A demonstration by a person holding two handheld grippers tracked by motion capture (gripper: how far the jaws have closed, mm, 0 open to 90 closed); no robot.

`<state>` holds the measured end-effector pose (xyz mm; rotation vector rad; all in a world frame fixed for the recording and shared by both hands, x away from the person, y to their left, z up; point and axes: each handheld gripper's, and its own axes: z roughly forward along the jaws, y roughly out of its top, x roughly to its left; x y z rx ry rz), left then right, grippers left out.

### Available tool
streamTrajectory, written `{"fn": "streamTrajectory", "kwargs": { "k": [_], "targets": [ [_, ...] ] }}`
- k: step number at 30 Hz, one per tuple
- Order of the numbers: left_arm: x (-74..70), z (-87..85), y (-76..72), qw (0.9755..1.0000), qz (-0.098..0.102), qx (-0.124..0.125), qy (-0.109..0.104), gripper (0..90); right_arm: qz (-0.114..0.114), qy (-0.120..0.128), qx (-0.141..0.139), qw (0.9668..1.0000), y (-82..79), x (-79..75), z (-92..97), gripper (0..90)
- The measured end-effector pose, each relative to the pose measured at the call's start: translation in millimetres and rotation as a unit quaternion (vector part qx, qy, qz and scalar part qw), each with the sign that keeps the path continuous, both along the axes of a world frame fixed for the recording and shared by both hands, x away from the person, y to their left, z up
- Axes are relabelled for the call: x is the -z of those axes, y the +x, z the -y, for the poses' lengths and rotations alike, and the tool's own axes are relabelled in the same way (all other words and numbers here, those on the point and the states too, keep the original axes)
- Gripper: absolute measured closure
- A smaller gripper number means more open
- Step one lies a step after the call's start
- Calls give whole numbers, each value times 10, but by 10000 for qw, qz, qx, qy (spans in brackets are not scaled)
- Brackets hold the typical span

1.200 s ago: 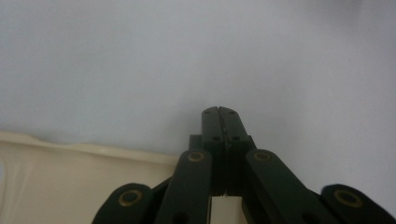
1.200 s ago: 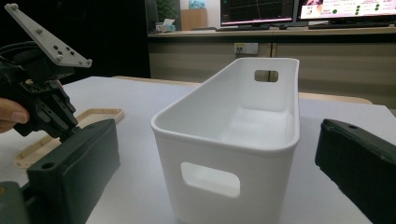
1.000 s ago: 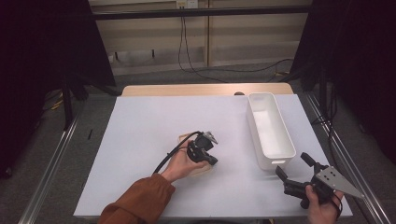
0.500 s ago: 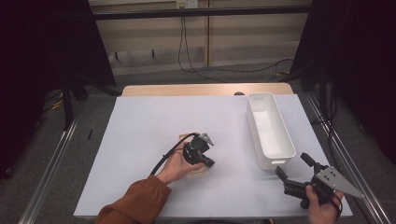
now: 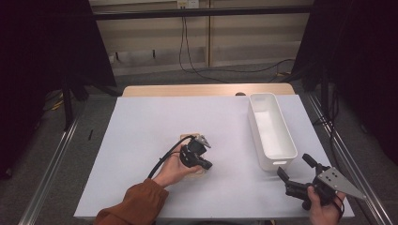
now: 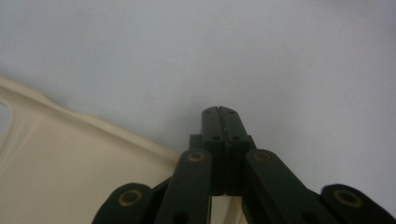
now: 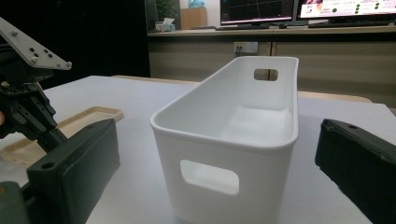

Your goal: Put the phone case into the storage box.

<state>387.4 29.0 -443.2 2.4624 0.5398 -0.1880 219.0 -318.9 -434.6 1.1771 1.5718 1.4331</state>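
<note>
Now my left fingers (image 6: 223, 122) press together over a beige tray (image 6: 70, 172).
Right fingers (image 7: 219, 168) spread wide, facing the white bin (image 7: 243, 140), likely ready to grip its end.

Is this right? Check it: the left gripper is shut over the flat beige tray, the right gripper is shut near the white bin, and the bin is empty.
One thing is wrong: the right gripper is open, not shut. The right gripper view shows its jaws standing wide apart on either side of the white bin. The rest holds: the left gripper is shut over the flat beige tray, and the bin is empty.
</note>
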Motion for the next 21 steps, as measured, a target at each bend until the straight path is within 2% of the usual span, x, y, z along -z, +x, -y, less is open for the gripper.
{"fn": "streamTrajectory", "kwargs": {
  "k": [6,8,11,13,14,21],
  "targets": [
    [-5,-37,-17,10000,41,17,45,900,-2,-29,16,10000,-2,0,4,0],
    [0,-51,-24,10000,2,-19,-12,900,-4,-35,13,10000,-4,0,4,0],
    [-5,-86,-26,10000,3,-10,42,900,-5,-31,19,10000,-5,-1,6,0],
    [0,-109,-29,10000,-15,10,6,900,-3,-36,22,10000,-5,-1,5,0],
    [3,-116,-41,10000,-20,-58,-28,900,-4,-32,19,10000,-5,-1,4,0],
    [4,-155,-59,10000,51,-30,-23,900,-5,-52,28,10000,-6,-2,1,0]
  ]
}}
